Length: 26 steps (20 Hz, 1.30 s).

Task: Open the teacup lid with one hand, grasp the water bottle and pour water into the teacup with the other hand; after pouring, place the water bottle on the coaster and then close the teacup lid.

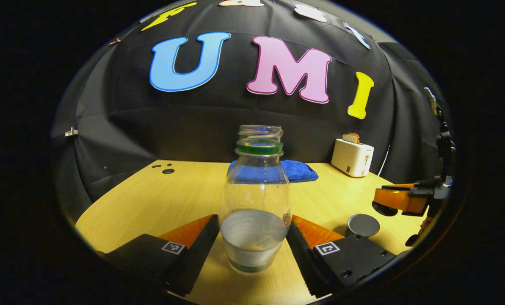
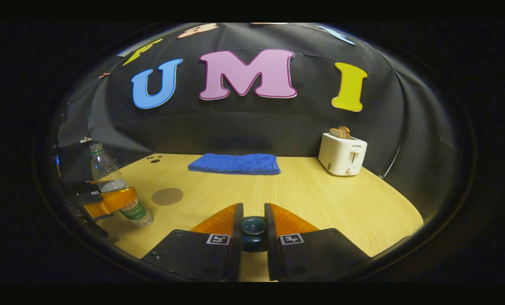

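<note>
In the left gripper view, the left gripper (image 1: pixel 254 243) has its two fingers on either side of the water bottle (image 1: pixel 255 199), their inner faces pressed against the lower body where the water stands, so the tongs pinch the bottle. The bottle is upright, uncapped, with a green ring at its neck, and its base looks close to the table (image 1: pixel 150 199), though I cannot tell if it touches. Just beyond the right-hand finger stands the teacup (image 1: pixel 362 225), a dark round top showing, near the table's front right edge. Past it, the right gripper (image 1: pixel 398 200) hovers over the table's right edge. In the right gripper view, the right gripper (image 2: pixel 253 237) has its fingers drawn nearly together on a small dark blue knob, the teacup lid (image 2: pixel 253 231), gripped between them above the tabletop. Ahead of it lies a broad bare stretch of wood. To the left sits the round brown coaster (image 2: pixel 167 196), free on all sides, with the bottle just beside it toward the left edge. Farther back, a folded blue cloth (image 2: pixel 234 163) lies along the rear edge at the middle, and a white toaster (image 2: pixel 342 154) with bread in its slots stands at the rear right corner, well apart from the cloth.
</note>
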{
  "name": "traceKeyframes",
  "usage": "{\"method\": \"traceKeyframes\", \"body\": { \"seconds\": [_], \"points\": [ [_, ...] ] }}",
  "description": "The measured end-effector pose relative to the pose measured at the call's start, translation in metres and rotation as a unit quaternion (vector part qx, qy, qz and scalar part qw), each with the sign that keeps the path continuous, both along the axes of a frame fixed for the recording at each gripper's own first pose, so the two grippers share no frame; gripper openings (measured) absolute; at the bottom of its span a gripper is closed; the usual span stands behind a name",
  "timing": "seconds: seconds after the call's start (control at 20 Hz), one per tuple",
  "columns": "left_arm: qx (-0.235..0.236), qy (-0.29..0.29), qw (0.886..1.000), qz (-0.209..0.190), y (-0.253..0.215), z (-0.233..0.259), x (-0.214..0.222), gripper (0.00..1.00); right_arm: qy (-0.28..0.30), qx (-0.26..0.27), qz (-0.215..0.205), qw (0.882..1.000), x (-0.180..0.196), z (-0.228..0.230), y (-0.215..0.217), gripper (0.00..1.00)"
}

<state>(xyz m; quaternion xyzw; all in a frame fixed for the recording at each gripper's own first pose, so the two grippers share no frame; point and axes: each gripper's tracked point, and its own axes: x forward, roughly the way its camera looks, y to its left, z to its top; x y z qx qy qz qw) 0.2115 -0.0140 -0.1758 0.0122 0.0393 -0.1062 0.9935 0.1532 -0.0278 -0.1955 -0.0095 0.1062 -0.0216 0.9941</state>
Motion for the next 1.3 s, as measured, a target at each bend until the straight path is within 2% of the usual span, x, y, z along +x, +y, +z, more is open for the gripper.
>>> {"method": "traceKeyframes", "body": {
  "seconds": [0.15, 0.2, 0.3, 0.35, 0.4, 0.5, 0.6, 0.7, 0.75, 0.8, 0.95, 1.0, 1.05, 1.15, 1.3],
  "points": [
    [0.004, 0.0, 1.0, -0.001, -0.004, -0.002, 0.012, 0.96, 0.007, 0.006, -0.004, 1.0, -0.004, -0.005, -0.002, 0.32],
    [0.003, 0.0, 1.0, 0.001, -0.005, -0.004, 0.015, 0.95, 0.007, 0.007, -0.005, 1.0, -0.004, -0.004, -0.003, 0.28],
    [0.004, -0.006, 1.0, 0.008, -0.005, -0.001, 0.018, 0.94, 0.006, 0.008, -0.004, 1.0, -0.005, -0.004, -0.002, 0.28],
    [0.005, -0.007, 1.0, 0.01, -0.005, -0.001, 0.02, 0.87, 0.007, 0.009, -0.002, 1.0, -0.005, -0.005, -0.001, 0.28],
    [0.006, -0.006, 1.0, 0.01, -0.005, -0.002, 0.021, 0.87, 0.008, 0.01, 0.0, 1.0, -0.005, -0.006, -0.001, 0.23],
    [0.011, -0.003, 1.0, 0.004, -0.008, -0.001, 0.022, 0.83, 0.008, 0.011, 0.002, 1.0, -0.006, -0.006, -0.001, 0.31],
    [0.048, -0.002, 0.999, 0.014, -0.005, -0.001, 0.024, 0.81, 0.007, 0.01, 0.001, 1.0, -0.007, -0.004, -0.006, 0.23],
    [0.12, -0.008, 0.992, 0.03, 0.0, 0.002, 0.026, 0.79, 0.007, 0.013, -0.005, 1.0, -0.011, -0.003, -0.015, 0.32],
    [0.15, -0.019, 0.988, 0.019, -0.007, 0.008, 0.025, 0.78, 0.008, 0.018, -0.009, 1.0, -0.014, -0.005, -0.02, 0.28],
    [0.177, -0.03, 0.984, 0.011, -0.013, 0.014, 0.024, 0.78, 0.011, 0.022, -0.014, 1.0, -0.016, -0.007, -0.026, 0.28],
    [0.27, -0.054, 0.961, 0.0, -0.028, 0.019, 0.028, 0.78, 0.014, 0.027, -0.027, 0.999, -0.023, -0.011, -0.043, 0.32],
    [0.307, -0.064, 0.949, -0.003, -0.032, 0.023, 0.03, 0.78, 0.013, 0.027, -0.029, 0.999, -0.025, -0.011, -0.049, 0.23],
    [0.346, -0.076, 0.935, -0.008, -0.039, 0.025, 0.03, 0.78, 0.012, 0.027, -0.032, 0.999, -0.028, -0.01, -0.054, 0.28],
    [0.408, -0.096, 0.908, -0.025, -0.059, 0.025, 0.03, 0.78, 0.011, 0.024, -0.036, 0.999, -0.035, -0.011, -0.065, 0.28],
    [0.468, -0.104, 0.875, -0.063, -0.085, 0.01, 0.032, 0.77, 0.013, 0.025, -0.041, 0.999, -0.041, -0.014, -0.083, 0.28]
  ]
}}
